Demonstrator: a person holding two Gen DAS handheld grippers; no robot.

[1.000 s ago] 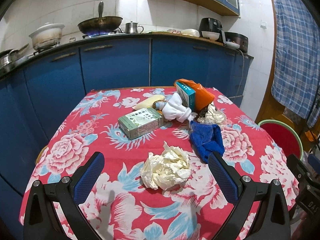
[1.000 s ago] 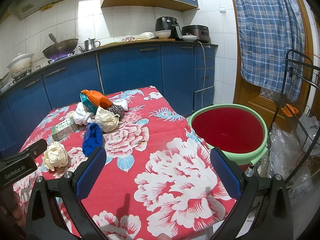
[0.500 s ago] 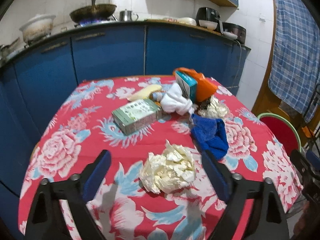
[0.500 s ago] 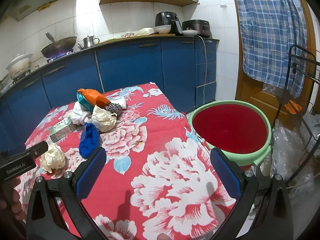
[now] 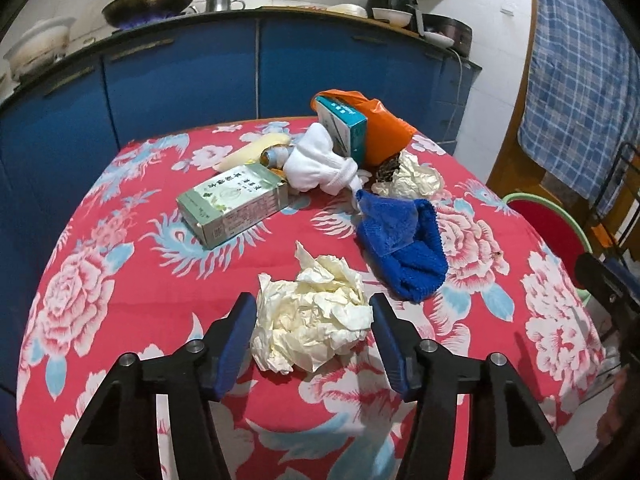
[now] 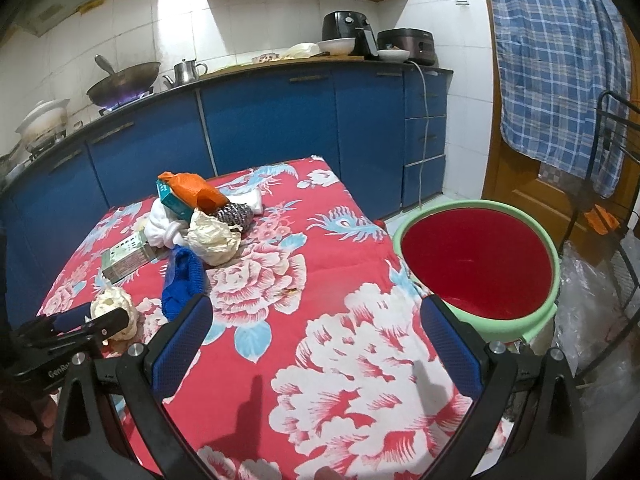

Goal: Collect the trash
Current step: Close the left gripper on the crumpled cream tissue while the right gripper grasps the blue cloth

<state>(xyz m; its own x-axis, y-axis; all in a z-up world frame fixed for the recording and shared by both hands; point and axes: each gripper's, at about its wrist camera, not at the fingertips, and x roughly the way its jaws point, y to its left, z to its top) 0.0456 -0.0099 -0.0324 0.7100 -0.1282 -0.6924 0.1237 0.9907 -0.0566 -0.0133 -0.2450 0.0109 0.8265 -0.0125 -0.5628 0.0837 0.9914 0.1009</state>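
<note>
Red floral worktop [image 5: 120, 304]: left gripper [image 5: 312, 340] jaws closing around the crumpled cream paper wad [image 5: 312, 320] at the near edge, not yet pinching. Right gripper [image 6: 316, 344] spread, empty. Next: squeeze, lift, carry to the red green-rimmed bucket [image 6: 476, 264] on the right.

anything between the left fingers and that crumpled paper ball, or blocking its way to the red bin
Nothing visible. The left gripper is closing with the crumpled cream paper ball already between its fingers. The red bin with the green rim stands open past the table's right edge; only bare floral tablecloth lies between.
</note>
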